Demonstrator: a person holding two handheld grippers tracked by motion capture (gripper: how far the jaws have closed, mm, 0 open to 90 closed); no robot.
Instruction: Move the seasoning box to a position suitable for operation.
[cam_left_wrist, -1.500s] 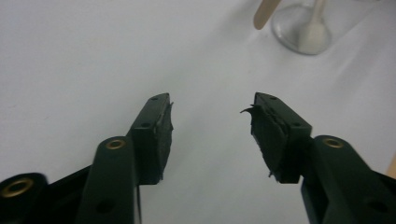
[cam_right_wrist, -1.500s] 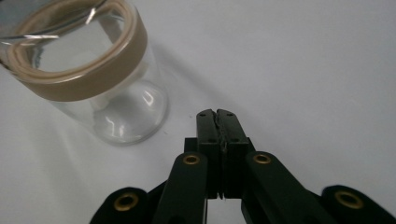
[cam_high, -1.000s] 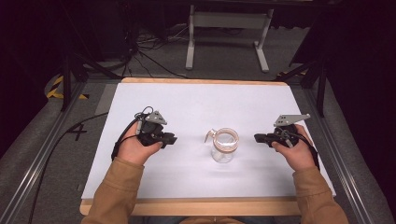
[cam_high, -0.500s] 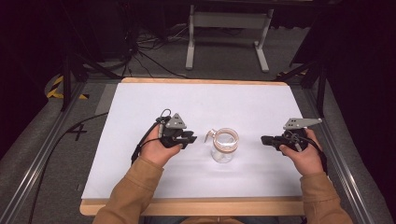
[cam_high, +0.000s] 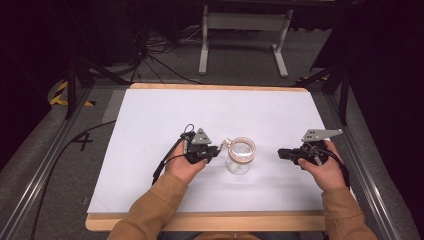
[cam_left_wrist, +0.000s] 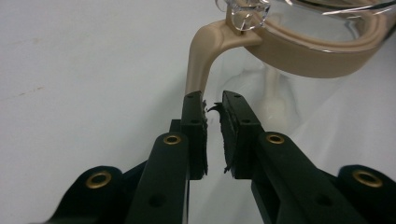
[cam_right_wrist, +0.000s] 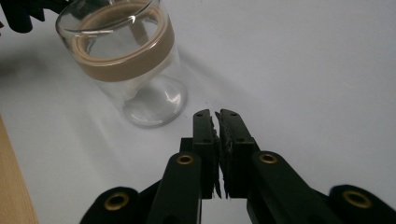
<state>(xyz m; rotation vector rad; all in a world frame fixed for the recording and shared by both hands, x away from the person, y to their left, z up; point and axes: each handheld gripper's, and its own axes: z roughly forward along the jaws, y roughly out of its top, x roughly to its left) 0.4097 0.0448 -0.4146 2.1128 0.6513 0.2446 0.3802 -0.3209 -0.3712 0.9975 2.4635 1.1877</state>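
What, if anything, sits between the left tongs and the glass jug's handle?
Nothing visible. The left tongs are right at the lower end of the tan handle of the glass jug, with bare white table around them. The jaws stand slightly apart, not gripping it.

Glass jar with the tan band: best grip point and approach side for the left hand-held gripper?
Probably the tan handle that curves down off the band on the glass jar. It is a thin strip standing clear of the wall, facing the left hand-held gripper, whose narrowly parted jaws sit just at its lower end. Come in level from that side; the round glass body looks too wide and slippery.
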